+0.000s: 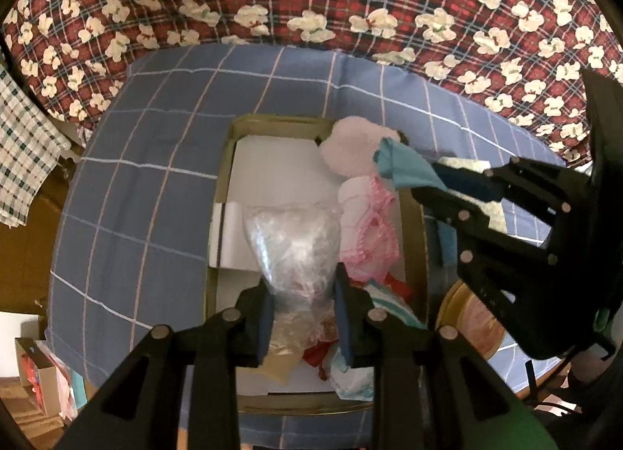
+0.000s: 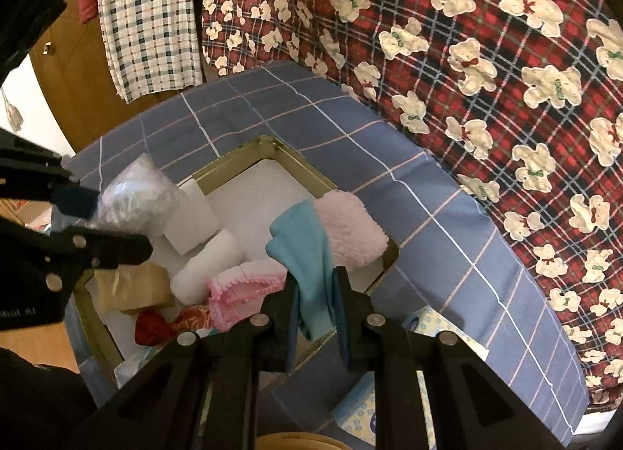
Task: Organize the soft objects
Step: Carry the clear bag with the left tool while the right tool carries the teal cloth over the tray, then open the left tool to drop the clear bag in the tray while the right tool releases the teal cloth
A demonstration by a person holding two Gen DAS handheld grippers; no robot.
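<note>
In the left wrist view, the left gripper (image 1: 301, 309) is clamped on a crumpled clear plastic bag (image 1: 292, 243), its two blue pads pressing the bag's narrowed lower part while the puffed bulk stands toward twelve o'clock over the open tin box (image 1: 224, 185). The bag looks very light, slick and crackly, so I judge it will slide out of a loose pinch; the gathered neck where it is held now is the soundest place to grip. At about two o'clock from it the right gripper (image 1: 438, 177) pinches a teal cloth (image 1: 401, 165), which touches a fluffy pale pink cloth (image 1: 350, 150) lying over the box's far right corner. A pink frilled fabric piece (image 1: 368, 232) lies in the box just beside the bag, at three o'clock. The box sits on a blue checked sheet (image 1: 136, 177). In the right wrist view, the right gripper (image 2: 317, 309) is closed on the teal cloth (image 2: 307, 251), which rises limp from between the fingers toward twelve o'clock, its top edge against the pink fluffy cloth (image 2: 350, 228) at one o'clock. The cloth looks thin, soft and floppy; it should drape and drag, so holding a bunched fold, as here, seems wiser than a single edge. At nine o'clock the left gripper (image 2: 87, 222) holds the plastic bag (image 2: 136, 196) above the box rim (image 2: 241, 154).
</note>
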